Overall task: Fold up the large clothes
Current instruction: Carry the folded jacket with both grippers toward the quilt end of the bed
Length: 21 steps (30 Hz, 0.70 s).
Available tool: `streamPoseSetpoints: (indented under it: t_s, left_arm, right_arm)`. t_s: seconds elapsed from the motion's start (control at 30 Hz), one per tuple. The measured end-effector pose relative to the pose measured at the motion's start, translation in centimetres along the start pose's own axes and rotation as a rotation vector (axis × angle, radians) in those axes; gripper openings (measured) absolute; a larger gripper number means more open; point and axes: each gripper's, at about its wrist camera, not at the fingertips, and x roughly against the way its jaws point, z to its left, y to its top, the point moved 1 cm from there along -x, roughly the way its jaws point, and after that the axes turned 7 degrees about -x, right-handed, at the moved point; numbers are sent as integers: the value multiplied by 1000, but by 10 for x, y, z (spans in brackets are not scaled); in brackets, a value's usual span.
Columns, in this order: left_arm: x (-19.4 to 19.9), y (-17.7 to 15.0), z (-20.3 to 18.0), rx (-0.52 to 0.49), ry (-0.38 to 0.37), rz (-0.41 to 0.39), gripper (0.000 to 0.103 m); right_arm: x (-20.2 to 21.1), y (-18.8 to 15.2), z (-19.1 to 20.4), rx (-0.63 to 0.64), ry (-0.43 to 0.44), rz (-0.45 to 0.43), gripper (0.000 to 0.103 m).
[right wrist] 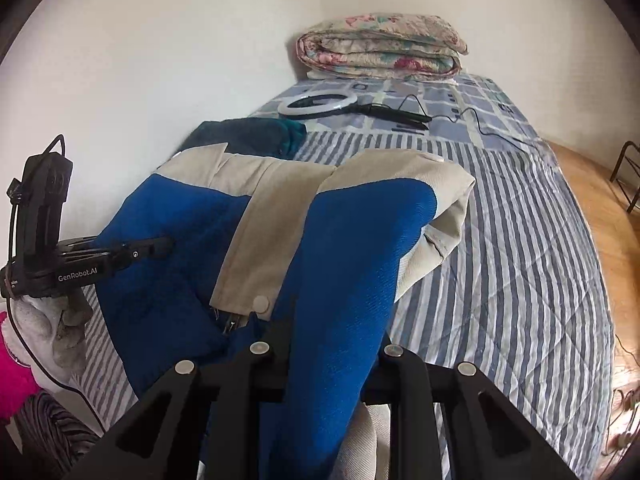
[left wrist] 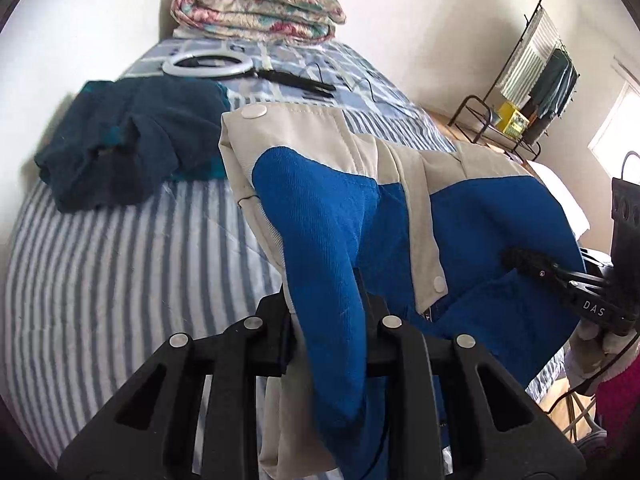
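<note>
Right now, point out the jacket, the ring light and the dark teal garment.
jacket (right wrist: 352, 248): right wrist view, blue panel.
ring light (right wrist: 322, 105): right wrist view, white ring's near rim.
dark teal garment (left wrist: 132, 136): left wrist view, middle of the crumpled heap.

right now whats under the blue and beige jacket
The jacket hangs lifted over the striped bedspread, which shows around it. Its far edge hides part of the dark teal garment; whatever lies directly beneath is covered.

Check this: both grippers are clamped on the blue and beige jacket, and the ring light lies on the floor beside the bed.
Wrong in one respect. The ring light lies on the bed, near the folded quilt, not on the floor; the right wrist view shows it. The left gripper and right gripper are indeed clamped on the jacket.
</note>
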Motion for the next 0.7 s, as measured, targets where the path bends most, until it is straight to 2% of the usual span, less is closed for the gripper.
streamPoseSetpoints:
  t_s: [0.13, 0.33, 0.7]
  left_arm:
    - [21, 24, 21, -42, 85, -39, 21]
    - [43, 63, 64, -72, 204, -96, 21]
    - [50, 123, 153, -74, 339, -157, 21]
  right_arm:
    - [-7, 29, 34, 40, 5, -38, 21]
    - [-38, 81, 82, 69, 36, -87, 21]
    - [-103, 168, 163, 128, 76, -165, 20]
